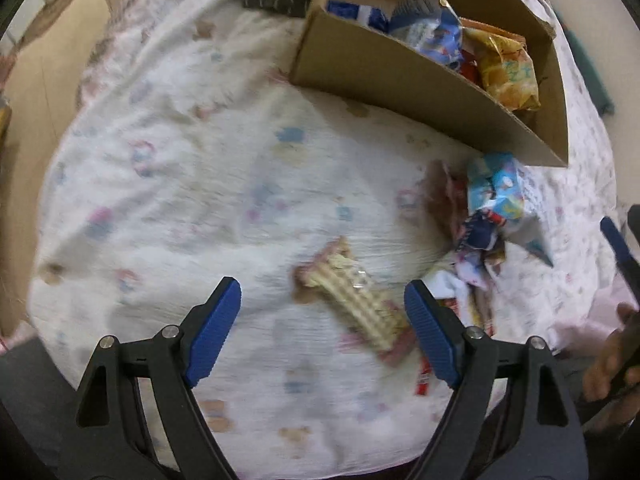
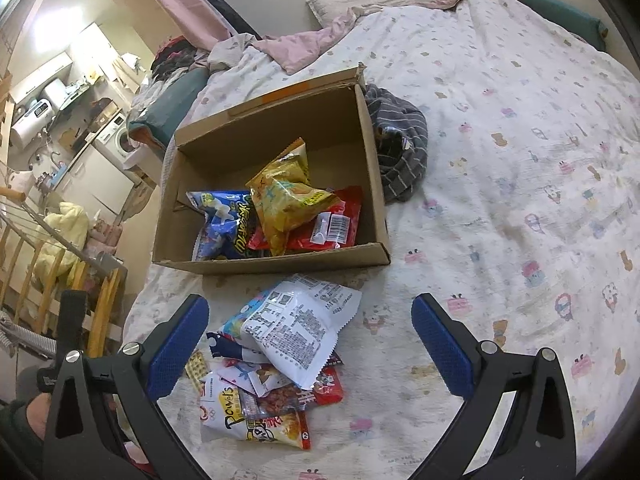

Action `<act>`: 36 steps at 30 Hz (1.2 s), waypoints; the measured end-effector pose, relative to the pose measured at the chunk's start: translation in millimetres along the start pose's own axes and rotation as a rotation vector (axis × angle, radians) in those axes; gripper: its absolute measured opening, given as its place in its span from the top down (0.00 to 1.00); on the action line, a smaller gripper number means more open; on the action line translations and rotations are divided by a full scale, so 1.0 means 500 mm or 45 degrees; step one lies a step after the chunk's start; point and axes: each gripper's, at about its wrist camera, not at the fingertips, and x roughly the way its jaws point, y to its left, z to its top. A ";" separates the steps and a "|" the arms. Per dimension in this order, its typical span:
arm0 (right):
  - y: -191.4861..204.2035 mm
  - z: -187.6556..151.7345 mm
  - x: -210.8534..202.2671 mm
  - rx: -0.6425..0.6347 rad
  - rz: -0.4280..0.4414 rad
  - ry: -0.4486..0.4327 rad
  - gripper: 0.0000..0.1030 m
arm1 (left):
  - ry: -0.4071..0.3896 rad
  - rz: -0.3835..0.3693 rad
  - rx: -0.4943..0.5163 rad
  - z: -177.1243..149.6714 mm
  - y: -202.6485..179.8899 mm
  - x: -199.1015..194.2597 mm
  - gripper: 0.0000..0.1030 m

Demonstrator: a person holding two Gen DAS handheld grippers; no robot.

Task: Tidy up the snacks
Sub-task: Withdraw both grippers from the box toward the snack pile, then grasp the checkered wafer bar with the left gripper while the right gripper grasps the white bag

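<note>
In the left wrist view, the left gripper (image 1: 322,308) is spread wide and holds nothing; a clear wafer packet (image 1: 354,304) lies slanted on the bed sheet (image 1: 180,168) in the lower middle, between the two blue pads, with its lower end just beside the right-hand pad; the picture is blurry, so I cannot tell if they touch; a heap of snack bags (image 1: 494,208) lies to the right of it; the cardboard box (image 1: 400,76) sits at the upper right with bags inside; a hand (image 1: 612,360) shows at the right edge.

In the right wrist view, the right gripper (image 2: 310,340) is also spread wide and holds nothing; a pile of snack packets (image 2: 280,352) lies between its pads, with a white bag (image 2: 300,324) on top; the box (image 2: 372,184) is above the pile, and here you can see inside: a yellow bag (image 2: 286,196), a blue bag (image 2: 218,220) and a red bag (image 2: 340,220); a striped grey cloth (image 2: 400,148) lies right of the box; the wafer packet does not show here.
</note>
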 end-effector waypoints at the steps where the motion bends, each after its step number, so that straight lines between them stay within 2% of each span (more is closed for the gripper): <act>1: 0.001 0.000 -0.001 -0.006 0.001 0.000 0.00 | 0.022 -0.010 -0.016 -0.002 -0.004 0.010 0.32; 2: 0.003 0.000 -0.001 -0.011 0.000 0.000 0.00 | 0.049 -0.017 -0.033 -0.003 -0.007 0.023 0.41; 4: 0.005 -0.002 -0.001 -0.026 -0.007 0.000 0.00 | 0.087 -0.017 -0.073 -0.003 -0.009 0.042 0.48; 7: 0.009 -0.006 -0.003 -0.049 -0.026 -0.002 0.00 | 0.067 0.034 -0.141 0.002 -0.007 0.055 0.51; 9: 0.010 -0.008 -0.005 -0.061 -0.034 -0.001 0.00 | 0.075 0.030 -0.153 0.005 -0.012 0.064 0.52; 12: 0.003 -0.011 -0.011 -0.069 -0.043 -0.004 0.00 | 0.097 0.051 -0.109 0.001 -0.035 0.080 0.57; 15: -0.009 -0.013 -0.014 -0.053 -0.038 0.001 0.00 | 0.134 0.043 -0.079 -0.012 -0.054 0.094 0.57; 17: -0.018 -0.014 -0.012 -0.030 -0.025 0.013 0.00 | 0.131 0.078 -0.034 -0.017 -0.063 0.101 0.57; 18: -0.021 -0.013 -0.010 -0.013 -0.010 0.023 0.00 | 0.132 0.094 -0.022 -0.020 -0.065 0.104 0.60; 19: -0.030 -0.013 -0.004 0.024 0.024 0.044 0.00 | 0.134 0.119 -0.004 -0.020 -0.066 0.106 0.69; 21: -0.043 -0.012 0.011 0.093 0.084 0.089 0.00 | 0.135 0.114 0.025 -0.021 -0.066 0.107 0.73; 24: -0.062 -0.018 0.042 0.216 0.178 0.180 0.00 | 0.111 0.083 0.047 -0.012 -0.057 0.091 0.75; 28: -0.082 -0.027 0.089 0.381 0.258 0.277 0.00 | 0.029 0.082 0.063 -0.001 -0.047 0.051 0.75; 33: -0.083 -0.022 0.134 0.464 0.289 0.326 0.00 | -0.055 0.066 0.076 0.010 -0.036 0.004 0.75; 35: -0.077 -0.021 0.163 0.479 0.286 0.369 0.04 | -0.077 0.060 0.080 0.022 -0.037 -0.009 0.75; 36: -0.072 -0.021 0.178 0.473 0.267 0.395 0.06 | -0.083 0.055 0.077 0.006 -0.041 -0.014 0.75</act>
